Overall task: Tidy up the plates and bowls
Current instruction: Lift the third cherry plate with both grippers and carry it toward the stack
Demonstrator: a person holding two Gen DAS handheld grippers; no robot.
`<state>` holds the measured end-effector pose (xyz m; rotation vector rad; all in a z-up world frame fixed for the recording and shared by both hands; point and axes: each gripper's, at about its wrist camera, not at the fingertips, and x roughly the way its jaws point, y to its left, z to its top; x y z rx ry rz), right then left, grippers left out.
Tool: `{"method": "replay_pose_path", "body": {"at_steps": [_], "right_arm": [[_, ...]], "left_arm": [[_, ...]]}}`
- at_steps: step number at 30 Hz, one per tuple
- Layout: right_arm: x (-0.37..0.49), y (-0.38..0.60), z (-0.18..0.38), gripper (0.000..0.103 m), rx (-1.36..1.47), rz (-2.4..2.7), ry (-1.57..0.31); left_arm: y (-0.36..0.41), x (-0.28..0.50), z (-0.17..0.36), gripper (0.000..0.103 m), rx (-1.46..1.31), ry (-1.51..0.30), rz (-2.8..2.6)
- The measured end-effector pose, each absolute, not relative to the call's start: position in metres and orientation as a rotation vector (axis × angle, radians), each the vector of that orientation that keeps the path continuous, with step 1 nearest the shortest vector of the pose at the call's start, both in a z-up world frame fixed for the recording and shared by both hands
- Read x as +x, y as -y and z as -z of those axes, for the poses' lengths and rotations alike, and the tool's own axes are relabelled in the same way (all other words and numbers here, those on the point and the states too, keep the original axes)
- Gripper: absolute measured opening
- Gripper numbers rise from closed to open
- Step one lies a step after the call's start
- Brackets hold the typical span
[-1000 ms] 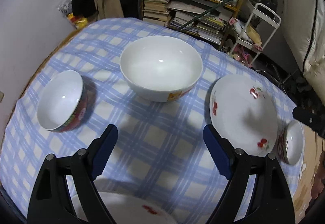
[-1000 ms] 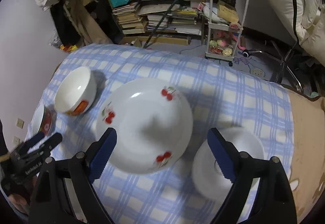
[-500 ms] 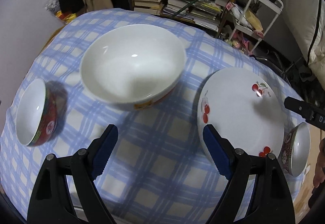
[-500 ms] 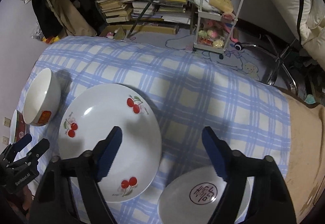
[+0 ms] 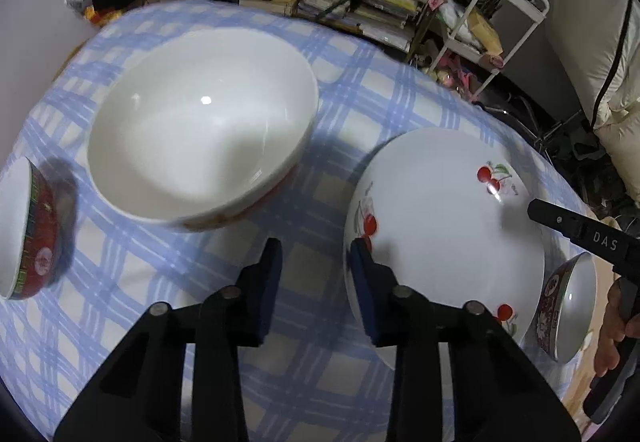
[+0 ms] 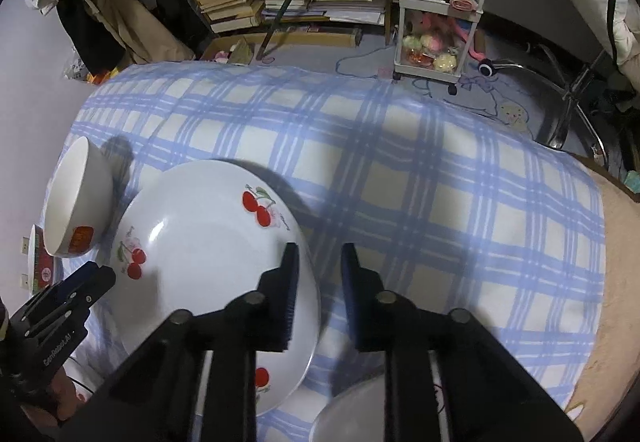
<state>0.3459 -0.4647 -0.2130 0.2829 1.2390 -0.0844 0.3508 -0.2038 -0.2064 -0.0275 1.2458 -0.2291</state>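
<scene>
Left gripper [image 5: 316, 266] and right gripper [image 6: 319, 272] are both closing, one astride each rim of the cherry plate [image 5: 444, 230] lying on the checked cloth [image 6: 440, 177], pads not yet pressing.

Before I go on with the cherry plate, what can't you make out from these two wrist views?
- Cherry plate near rim: both views, hidden behind the tongs, so pad contact is unclear.
- Bottom white dish, right wrist view: cut by the frame edge and right tongs.
- Red-sided bowl, left wrist view: cut off at the left edge, blurred.

"DAS" on right hand-held gripper [image 5: 560, 226]
</scene>
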Motion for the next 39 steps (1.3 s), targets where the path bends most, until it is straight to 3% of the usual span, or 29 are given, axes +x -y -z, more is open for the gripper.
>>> {"method": "replay_pose_path", "body": {"at_steps": [4,11,39], "right_arm": [[0.349,0.462,0.217,0.008,0.297,0.046,-1.249],[0.351,0.458,0.218,0.008,0.272,0.033,-1.258],[0.299,0.404,0.18,0.008,0.292,-0.028,-1.258]], "left_arm": [[0.204,0.361,0.213,0.023,-0.102,-1.312,0.237],[0.219,0.368,0.221,0.012,-0.069,-1.395,0.266],[0.164,0.32,0.177,0.012,0.031,-1.388,0.286]]}}
